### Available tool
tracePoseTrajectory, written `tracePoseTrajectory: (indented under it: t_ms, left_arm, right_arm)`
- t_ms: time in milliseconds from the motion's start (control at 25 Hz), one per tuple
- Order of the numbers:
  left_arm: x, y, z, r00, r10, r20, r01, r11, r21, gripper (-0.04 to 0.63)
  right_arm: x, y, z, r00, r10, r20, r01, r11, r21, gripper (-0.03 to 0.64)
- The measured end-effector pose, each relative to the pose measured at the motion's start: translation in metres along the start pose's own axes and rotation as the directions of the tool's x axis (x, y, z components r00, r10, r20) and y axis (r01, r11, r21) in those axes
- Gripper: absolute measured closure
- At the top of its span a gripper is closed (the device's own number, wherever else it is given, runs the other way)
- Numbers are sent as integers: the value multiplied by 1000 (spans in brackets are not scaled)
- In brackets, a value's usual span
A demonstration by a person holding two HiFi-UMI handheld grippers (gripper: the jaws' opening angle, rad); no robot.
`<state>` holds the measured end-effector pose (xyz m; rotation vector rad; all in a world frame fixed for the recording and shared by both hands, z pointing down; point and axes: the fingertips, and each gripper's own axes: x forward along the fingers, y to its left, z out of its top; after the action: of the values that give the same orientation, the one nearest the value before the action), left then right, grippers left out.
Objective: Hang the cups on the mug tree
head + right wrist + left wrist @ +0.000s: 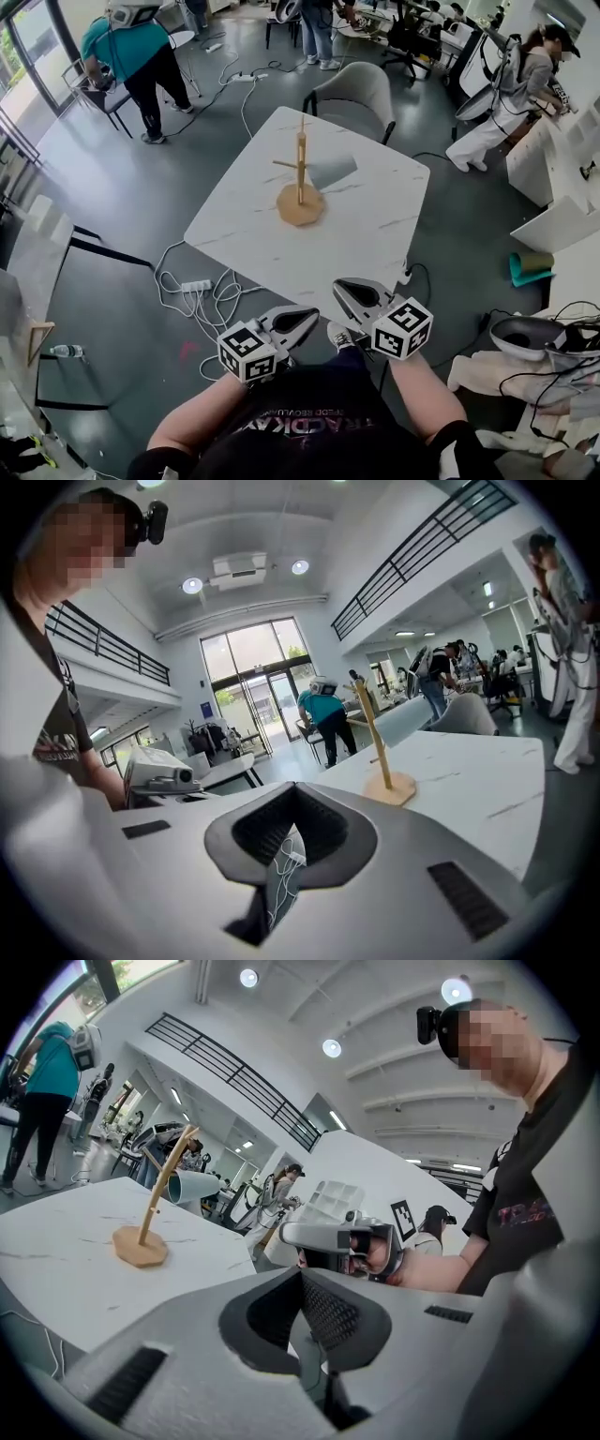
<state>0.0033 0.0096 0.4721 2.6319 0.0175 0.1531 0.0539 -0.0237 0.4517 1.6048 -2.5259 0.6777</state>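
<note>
While the wooden mug tree stands upright near the middle of the white tabletop, the left claw and the right claw hover clenched and empty beyond its near edge, well apart from the tree.

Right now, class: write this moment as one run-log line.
mug tree: bare, upright on table | cups: none in view | left tool: shut, empty | right tool: shut, empty

The mug tree stands at the tabletop centre, a chair behind at 12 o'clock, a power strip on the floor at 8 o'clock, and the left gripper and right gripper side by side at 6 o'clock.
</note>
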Motion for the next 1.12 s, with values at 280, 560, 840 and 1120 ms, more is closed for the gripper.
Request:
tracePoseTrajectory:
  t_ms: [280,560,840,1120]
  left_arm:
    - [-14,5,-12,1000,9,-9,-9,1000,-15,598]
    - [-33,9,-11,999,38,7,-37,999,-28,598]
    - [-46,16,-17,998,62,8,-61,997,-45,598]
    - [-52,12,-21,997,73,4,-73,996,-47,598]
  right_arm:
    - [1,36,-37,999,39,-25,-37,997,75,607]
    - [8,65,-57,997,66,-38,-60,989,138,607]
    - [10,70,-67,997,62,-38,-55,985,163,607]
    - [7,77,-80,997,69,-28,-61,972,227,607]
